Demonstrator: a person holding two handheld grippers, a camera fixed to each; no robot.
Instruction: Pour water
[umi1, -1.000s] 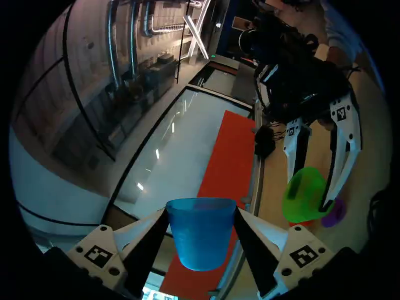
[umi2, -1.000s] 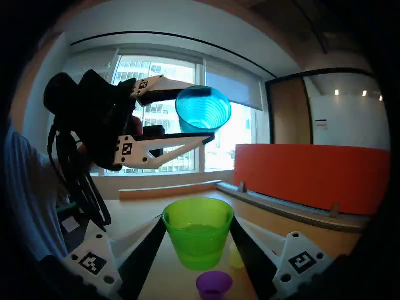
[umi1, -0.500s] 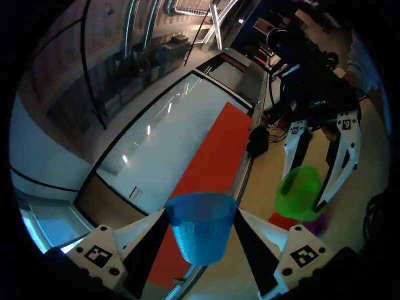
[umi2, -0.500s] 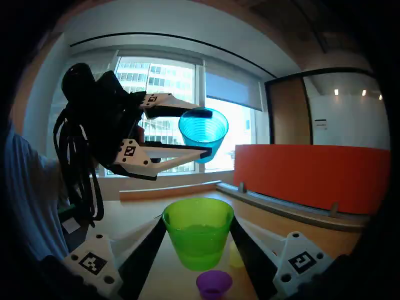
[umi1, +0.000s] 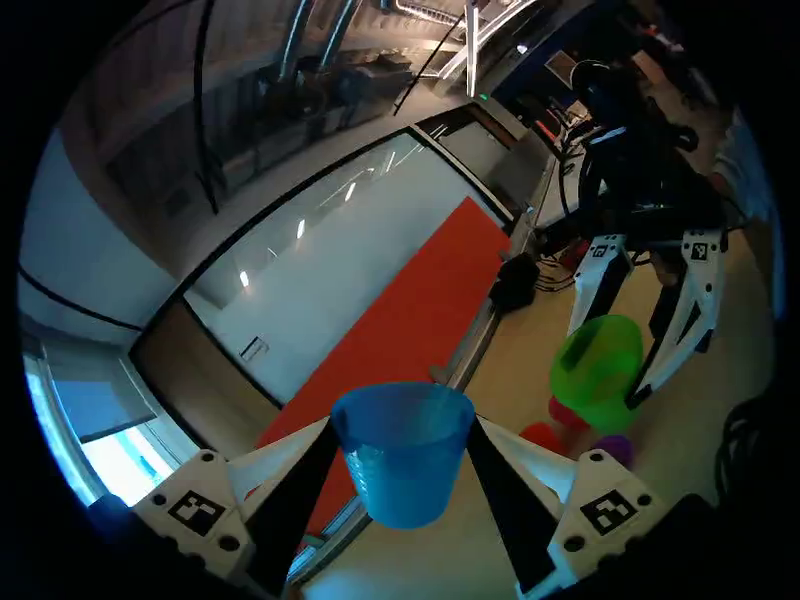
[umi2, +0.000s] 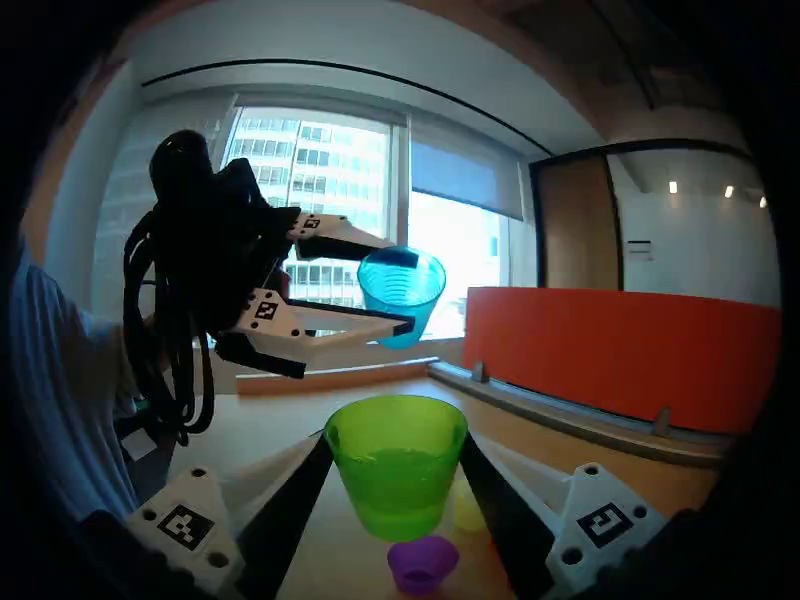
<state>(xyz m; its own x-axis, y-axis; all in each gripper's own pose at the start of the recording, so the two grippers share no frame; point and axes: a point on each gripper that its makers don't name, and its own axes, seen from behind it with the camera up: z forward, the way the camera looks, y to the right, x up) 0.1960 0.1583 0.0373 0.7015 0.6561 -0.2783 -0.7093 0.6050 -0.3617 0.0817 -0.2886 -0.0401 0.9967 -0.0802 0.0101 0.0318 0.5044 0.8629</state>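
In the left gripper view my left gripper is shut on a translucent blue cup, held in the air and rolled to one side. In the right gripper view my right gripper is shut on a green cup with water in its lower half, held upright above the table. That view also has the left gripper up and to the left, holding the blue cup tilted with its mouth facing me. The left gripper view has the right gripper with the green cup at the right.
A small purple cup and a yellow cup sit on the wooden table under the green cup. An orange partition runs along the table's far side. A person's sleeve is at the left, windows behind.
The left gripper has come lower with the blue cup and rolled back toward upright. The right gripper and green cup stay nearly still; the purple cup now looks tipped.
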